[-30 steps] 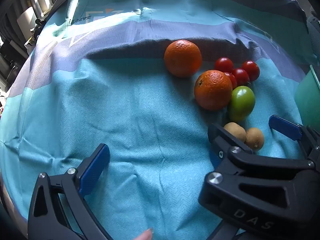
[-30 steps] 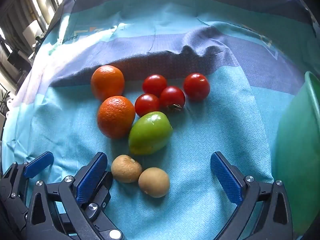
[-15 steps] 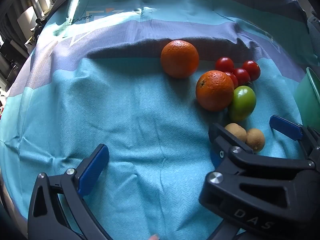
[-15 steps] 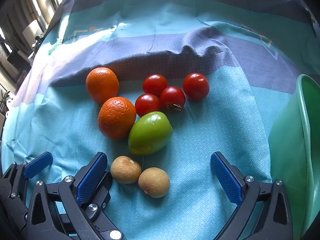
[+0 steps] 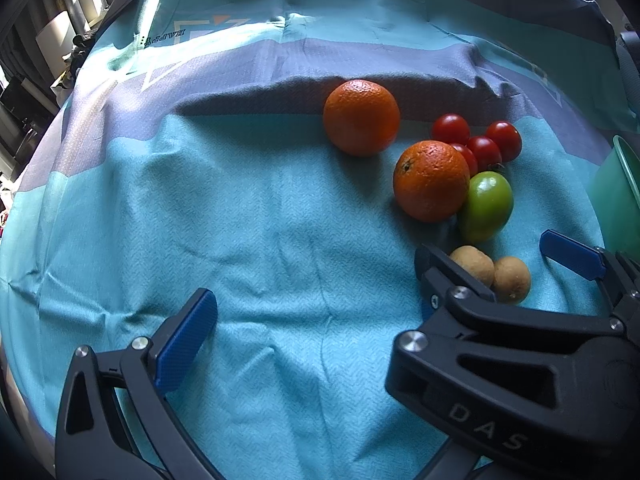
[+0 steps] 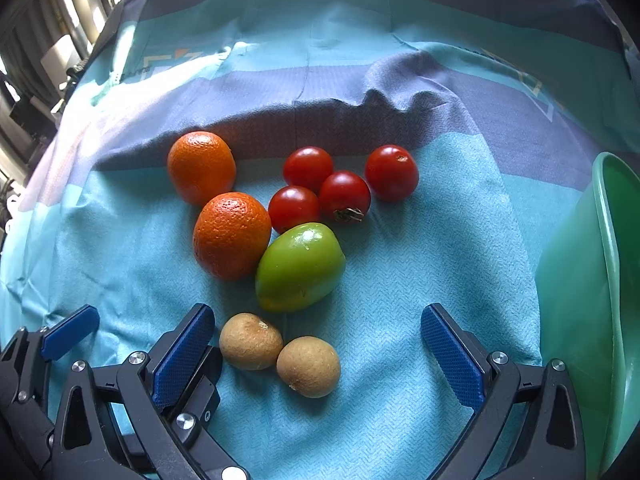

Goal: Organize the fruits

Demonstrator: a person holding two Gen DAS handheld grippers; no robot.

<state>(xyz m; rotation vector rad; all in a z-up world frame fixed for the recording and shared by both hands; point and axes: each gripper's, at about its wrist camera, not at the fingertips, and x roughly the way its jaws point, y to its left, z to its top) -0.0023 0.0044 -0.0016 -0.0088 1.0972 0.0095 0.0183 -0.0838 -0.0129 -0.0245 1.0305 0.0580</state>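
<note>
The right hand-held gripper (image 6: 320, 354) is held low over the cloth-covered desk (image 6: 440, 264), its blue-padded fingers (image 6: 450, 356) spread wide apart with nothing clamped between them. Two small brown fruits (image 6: 280, 354) lie touching each other in the gap between its fingers, nearer the left one. Just ahead of them a green fruit (image 6: 300, 266) is seen, pressed against an orange (image 6: 231, 236); a second orange (image 6: 201, 167) sits farther ahead to the left, and four red tomatoes (image 6: 344, 184) are clustered beyond the green fruit. A green bowl (image 6: 580, 304) stands at the right of this hand-held gripper. The left hand-held gripper (image 5: 320, 312) is held alongside, also opened wide and empty, over bare cloth. Only the left wrist view shows the body of the right hand-held gripper from the side, crossing in front at lower right and partly hiding one brown fruit; only the right wrist view shows the bowl's inner wall and all four tomatoes unobstructed.
</note>
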